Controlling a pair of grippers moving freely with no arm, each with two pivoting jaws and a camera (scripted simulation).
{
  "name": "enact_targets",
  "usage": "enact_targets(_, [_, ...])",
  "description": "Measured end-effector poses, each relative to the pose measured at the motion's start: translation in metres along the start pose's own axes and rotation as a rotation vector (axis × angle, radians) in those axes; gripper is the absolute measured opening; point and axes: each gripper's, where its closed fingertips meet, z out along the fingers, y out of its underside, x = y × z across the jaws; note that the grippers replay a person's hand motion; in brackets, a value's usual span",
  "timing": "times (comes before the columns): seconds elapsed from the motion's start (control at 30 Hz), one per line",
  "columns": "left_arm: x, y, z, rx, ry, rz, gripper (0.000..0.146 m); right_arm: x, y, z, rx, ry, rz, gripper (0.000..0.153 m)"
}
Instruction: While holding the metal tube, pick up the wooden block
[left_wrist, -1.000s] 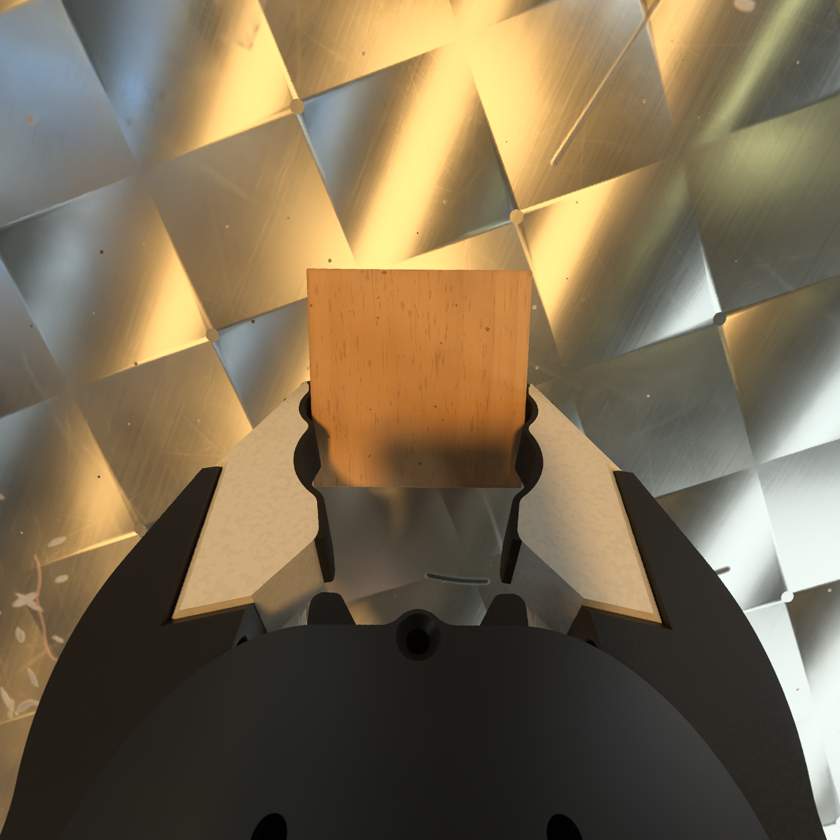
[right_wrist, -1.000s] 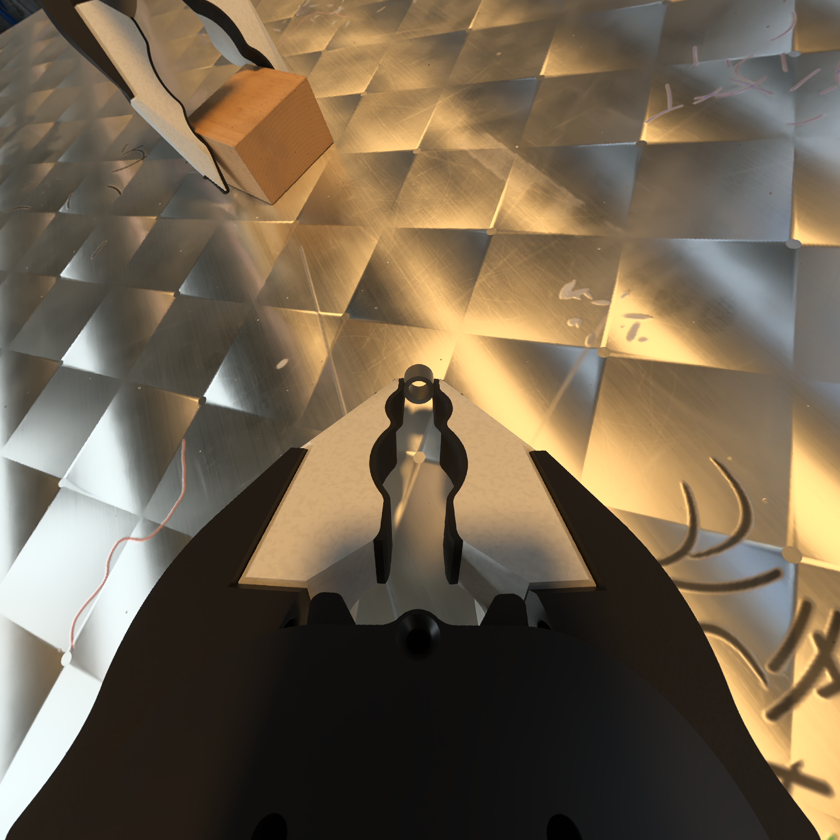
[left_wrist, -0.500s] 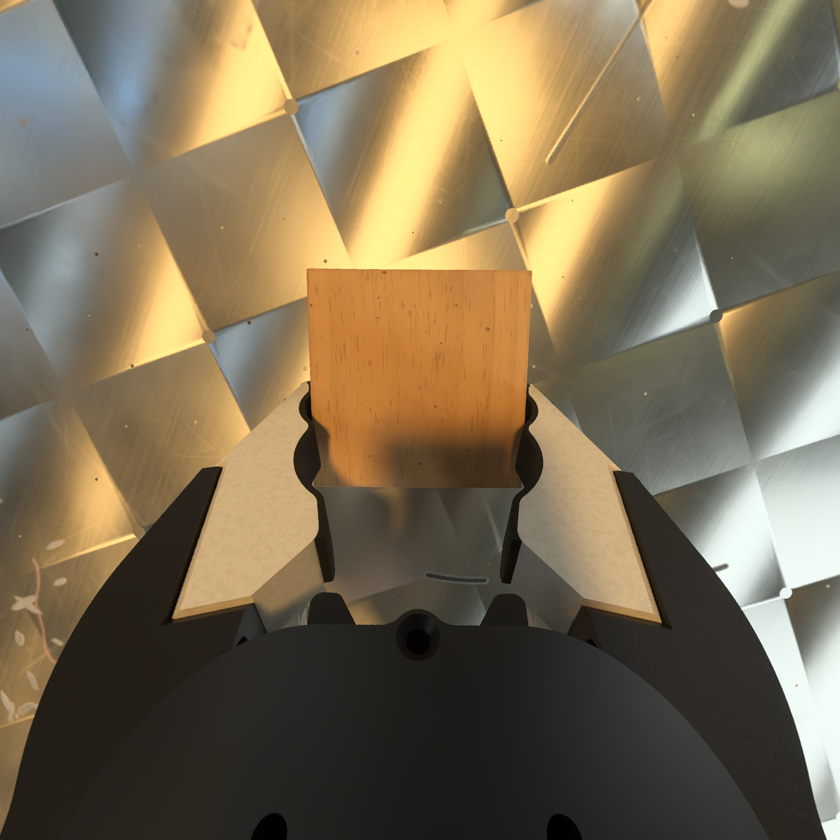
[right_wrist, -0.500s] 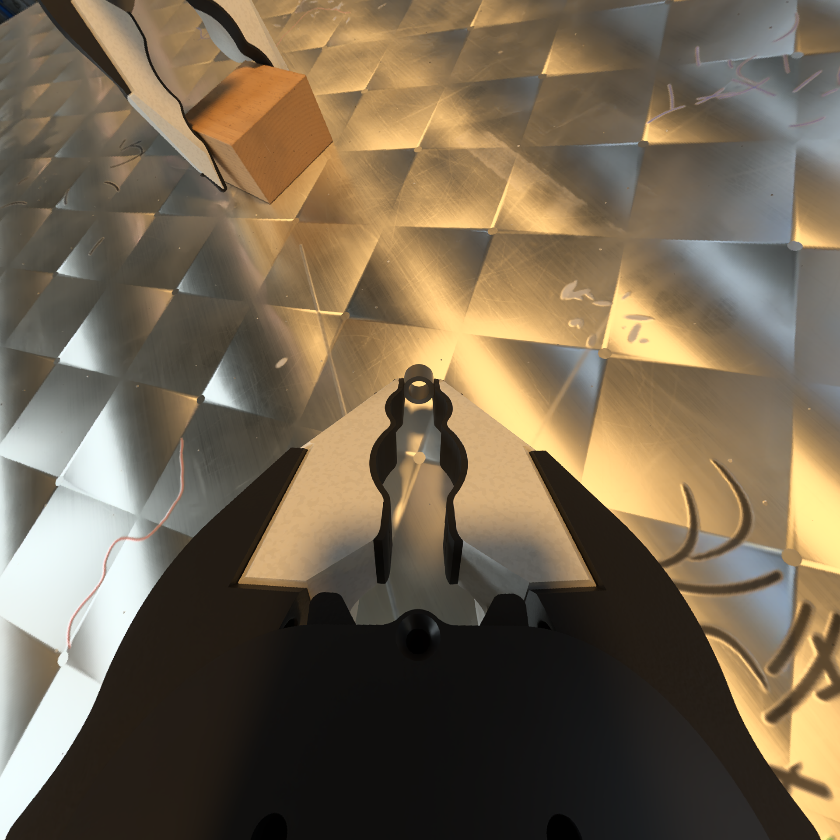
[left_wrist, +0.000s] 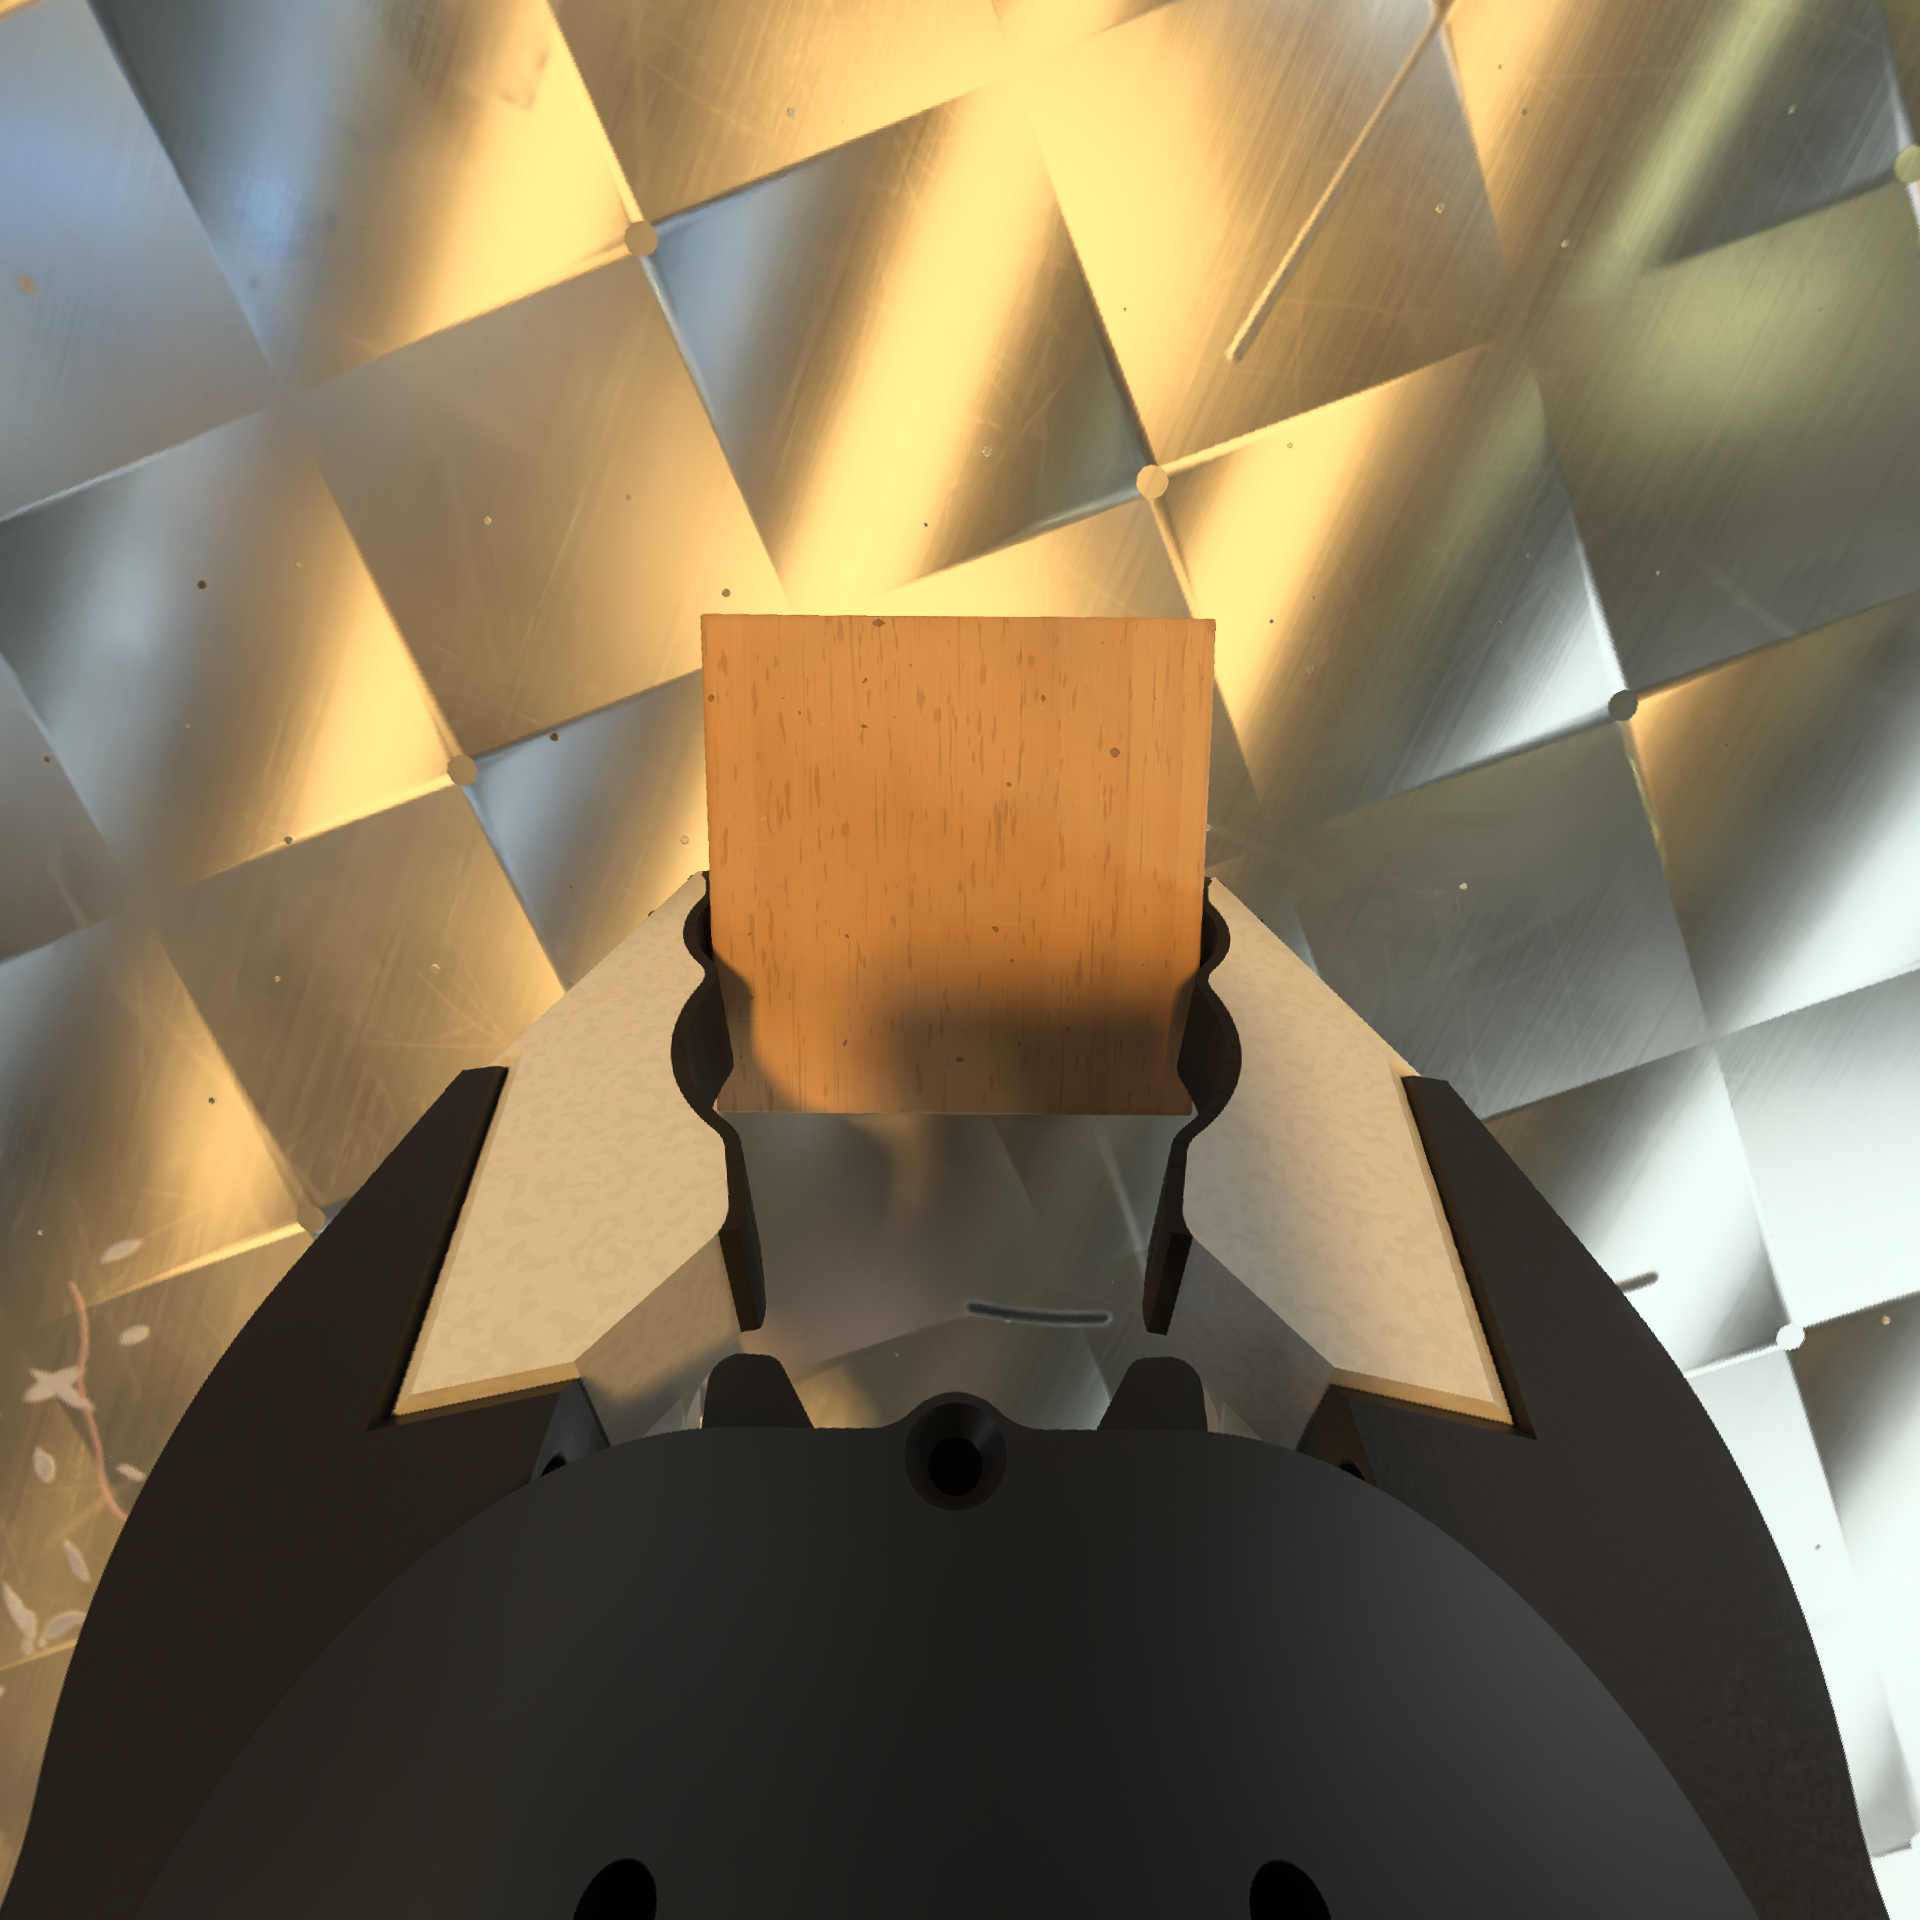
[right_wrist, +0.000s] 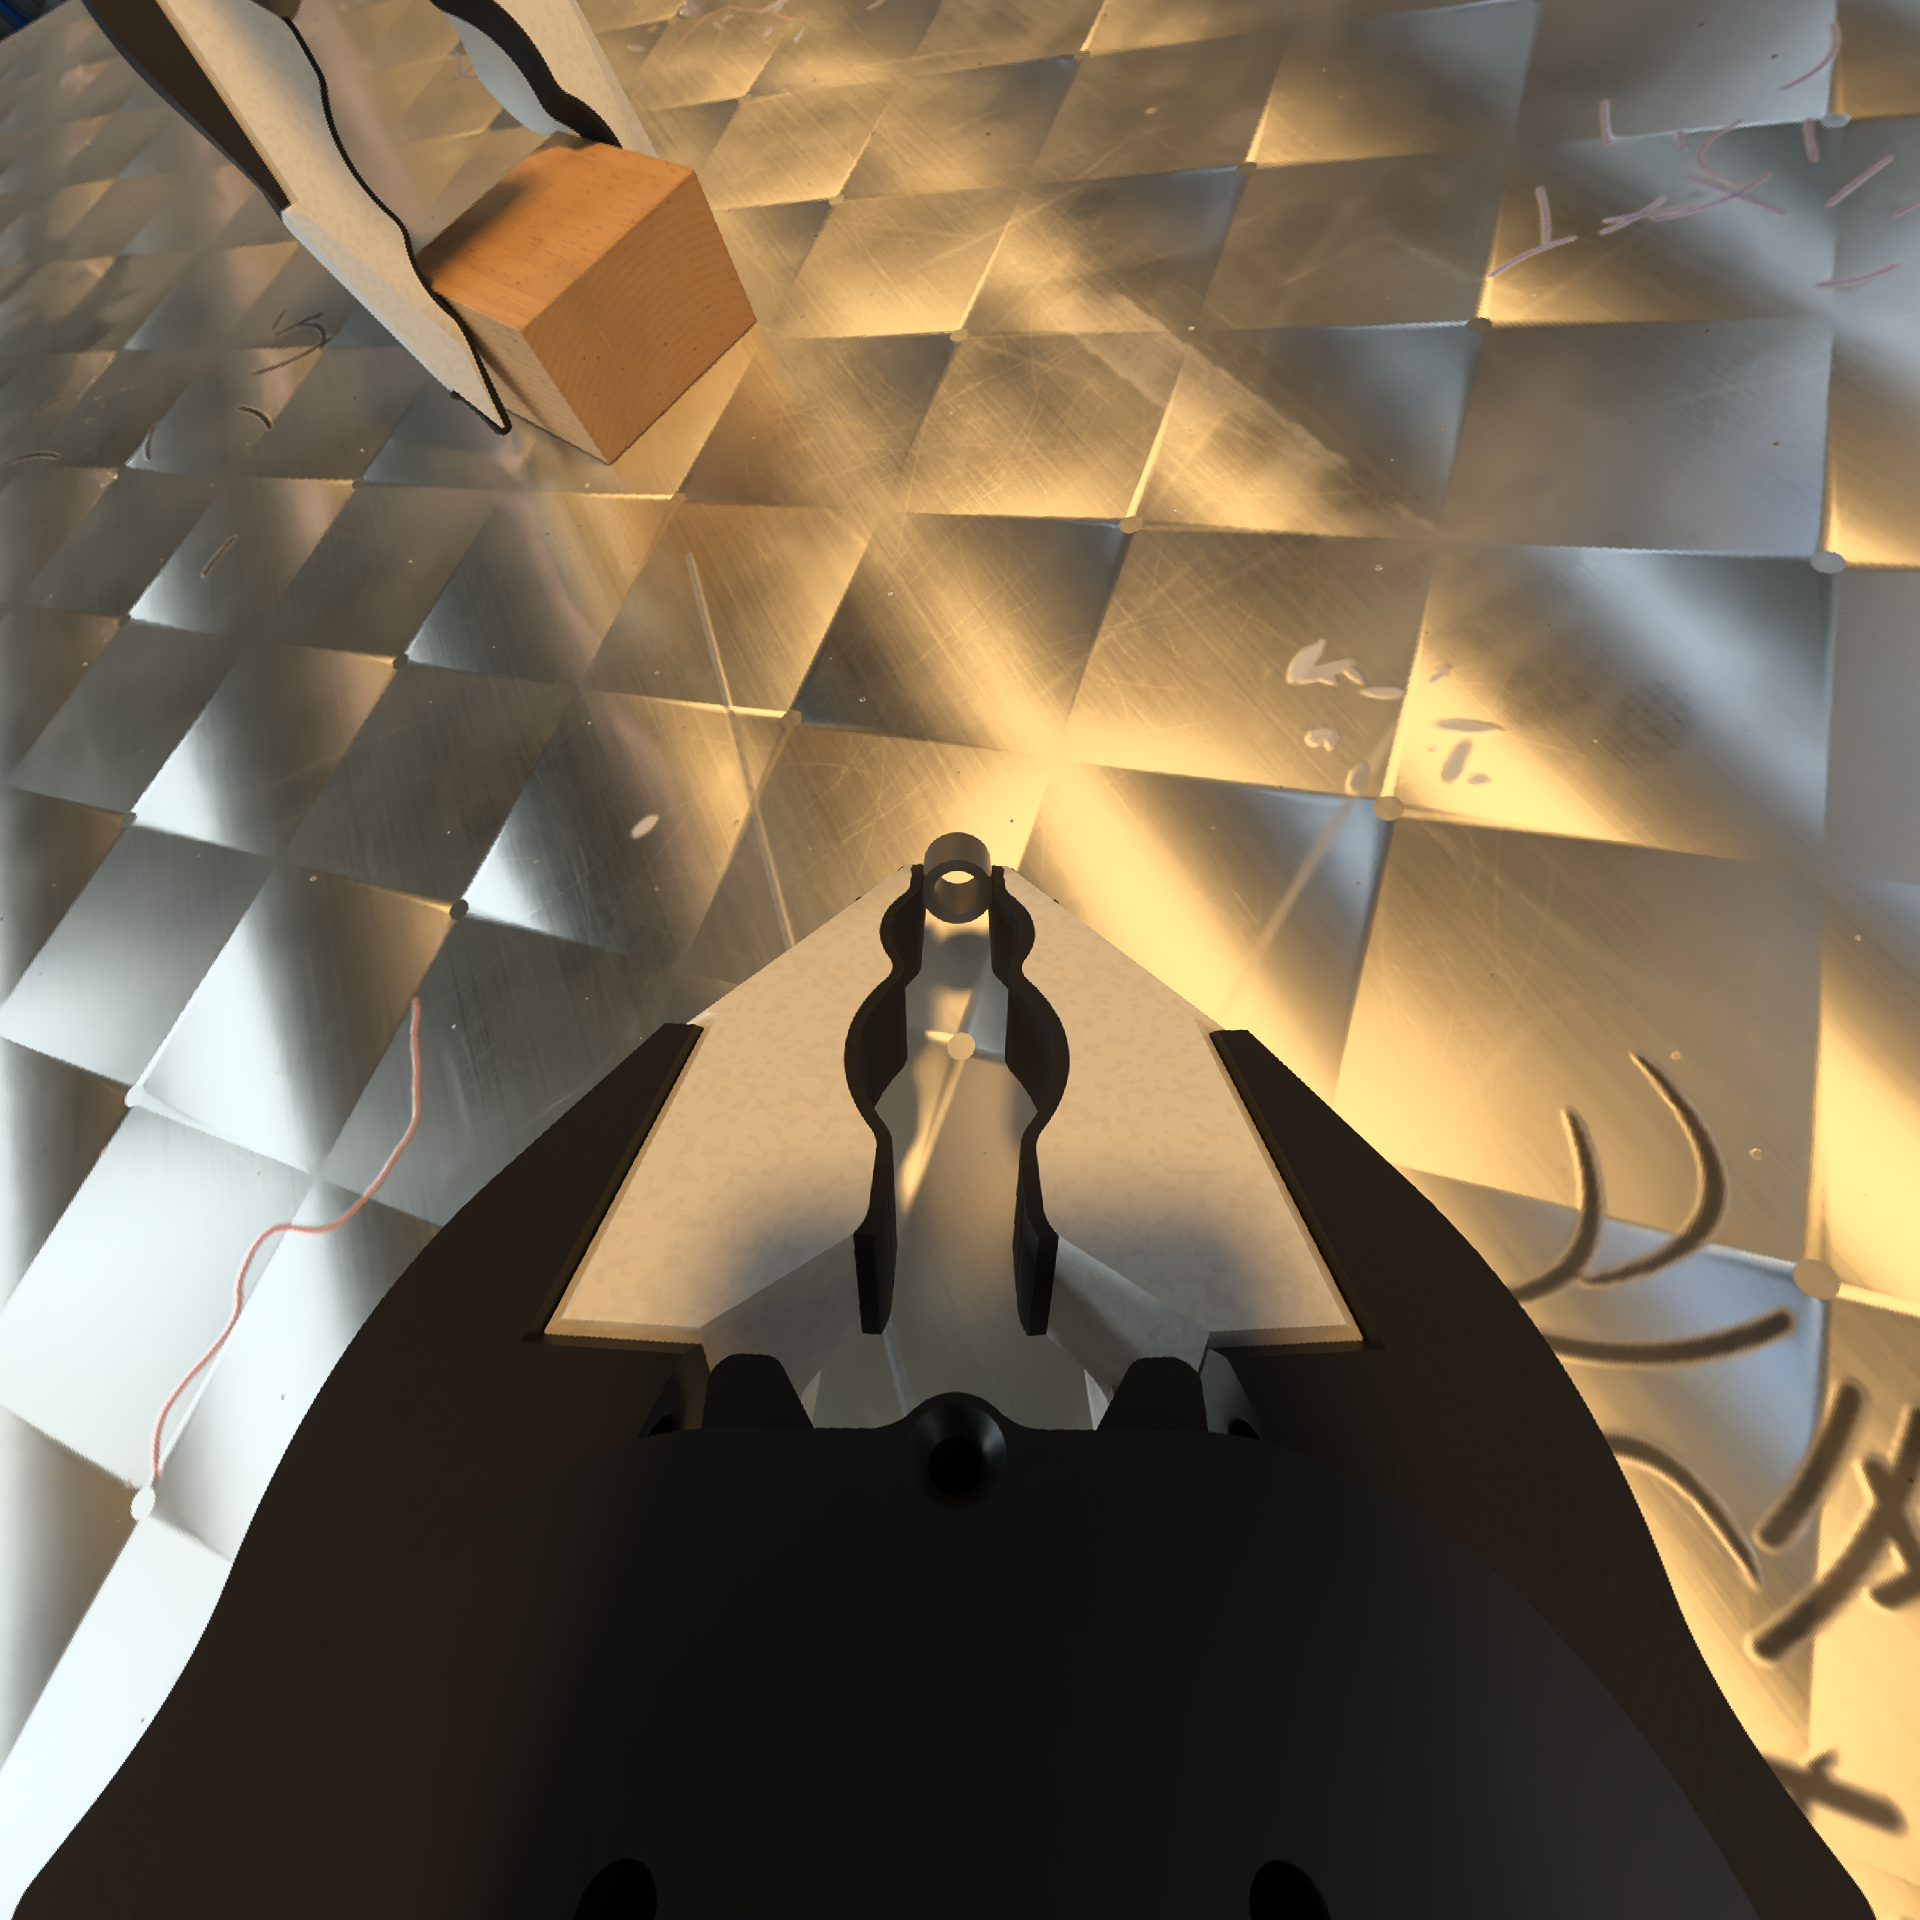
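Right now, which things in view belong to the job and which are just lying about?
Job:
- wooden block, between the left hand-held gripper fingers
- metal tube, pinched by the right hand-held gripper

Lying about:
- red thread on the metal tile surface
- scribble marks

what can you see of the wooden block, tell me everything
The wooden block is a plain cube of orange-tan wood with fine vertical grain and small dark flecks. The left gripper clamps its near half between pale fingers, whose shadow darkens that end. Seen from the right wrist, its lower corner looks at or just above the metal tiles.
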Motion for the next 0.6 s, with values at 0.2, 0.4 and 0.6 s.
enact_targets(0.2, [0.0001, 0.0001, -0.0001, -0.001, 0.001, 0.0, 0.089, 0.0, 0.0006, 0.0005, -0.004, 0.0, -0.001, 0.011])
enact_targets(0.4, [0.0001, 0.0001, 0.0001, 0.002, -0.001, -0.003, 0.089, 0.0, 0.0009, 0.0007, -0.005, 0.0, 0.0, 0.011])
enact_targets(0.6, [0.0002, 0.0001, 0.0001, 0.003, 0.0, -0.003, 0.089, 0.0, 0.0018, 0.0013, -0.011, 0.0, -0.002, 0.011])
